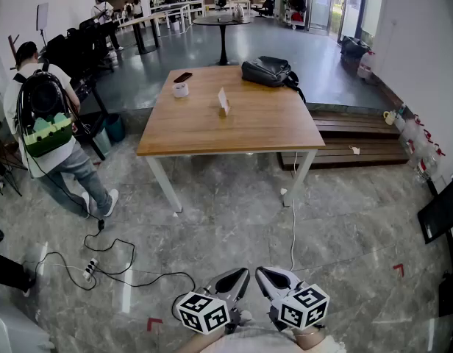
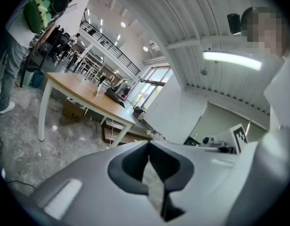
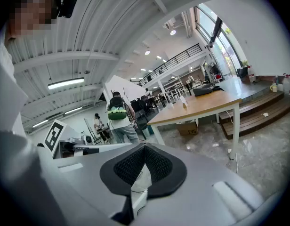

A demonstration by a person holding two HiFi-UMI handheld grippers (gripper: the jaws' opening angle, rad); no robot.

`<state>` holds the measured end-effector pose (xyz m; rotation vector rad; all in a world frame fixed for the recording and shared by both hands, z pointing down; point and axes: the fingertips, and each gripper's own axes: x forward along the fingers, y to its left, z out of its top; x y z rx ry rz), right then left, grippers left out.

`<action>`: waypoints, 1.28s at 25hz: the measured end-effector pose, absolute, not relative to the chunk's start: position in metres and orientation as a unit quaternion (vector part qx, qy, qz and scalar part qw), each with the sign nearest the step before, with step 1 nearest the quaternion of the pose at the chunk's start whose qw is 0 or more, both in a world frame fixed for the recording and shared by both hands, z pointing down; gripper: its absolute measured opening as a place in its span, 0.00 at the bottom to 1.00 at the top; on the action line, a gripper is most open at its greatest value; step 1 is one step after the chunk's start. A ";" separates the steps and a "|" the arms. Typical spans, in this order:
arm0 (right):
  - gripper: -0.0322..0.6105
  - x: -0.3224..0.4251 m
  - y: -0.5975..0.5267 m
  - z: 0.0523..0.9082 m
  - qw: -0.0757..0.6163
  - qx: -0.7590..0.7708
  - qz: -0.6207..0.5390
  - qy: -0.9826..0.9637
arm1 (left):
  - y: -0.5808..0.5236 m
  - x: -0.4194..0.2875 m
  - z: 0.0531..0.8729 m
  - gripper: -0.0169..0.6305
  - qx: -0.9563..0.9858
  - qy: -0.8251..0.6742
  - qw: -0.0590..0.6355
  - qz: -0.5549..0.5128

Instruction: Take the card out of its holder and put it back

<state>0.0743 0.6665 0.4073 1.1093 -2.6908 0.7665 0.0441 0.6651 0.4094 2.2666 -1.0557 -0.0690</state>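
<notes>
A white card stands upright in a small holder (image 1: 223, 102) near the middle of the wooden table (image 1: 212, 134), far ahead of me. It shows tiny in the left gripper view (image 2: 97, 91) and in the right gripper view (image 3: 184, 101). My left gripper (image 1: 238, 278) and right gripper (image 1: 266, 276) hang side by side at the bottom of the head view, over the marble floor and well short of the table. Both are shut, pads together, with nothing between them. The shut tips of the left gripper (image 2: 149, 145) and the right gripper (image 3: 145, 147) fill the lower part of their own views.
On the table lie a black bag (image 1: 269, 71), a white roll (image 1: 181, 89) and a dark phone (image 1: 183, 77). A person with a green backpack (image 1: 46, 116) stands to the left. Cables and a power strip (image 1: 90, 269) trail on the floor. Wooden steps (image 1: 351, 134) lie right of the table.
</notes>
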 end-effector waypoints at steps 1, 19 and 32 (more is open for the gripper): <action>0.04 0.077 0.666 0.408 0.066 0.367 0.253 -0.892 | 0.666 0.047 0.410 0.04 0.860 -0.400 0.315 -0.026; 0.04 0.072 0.545 0.429 0.071 0.373 0.255 -0.889 | 0.547 0.040 0.432 0.04 0.859 -0.401 0.317 -0.026; 0.04 0.024 0.349 0.406 0.064 0.412 0.240 -0.877 | 0.350 -0.015 0.405 0.04 0.868 -0.391 0.305 -0.020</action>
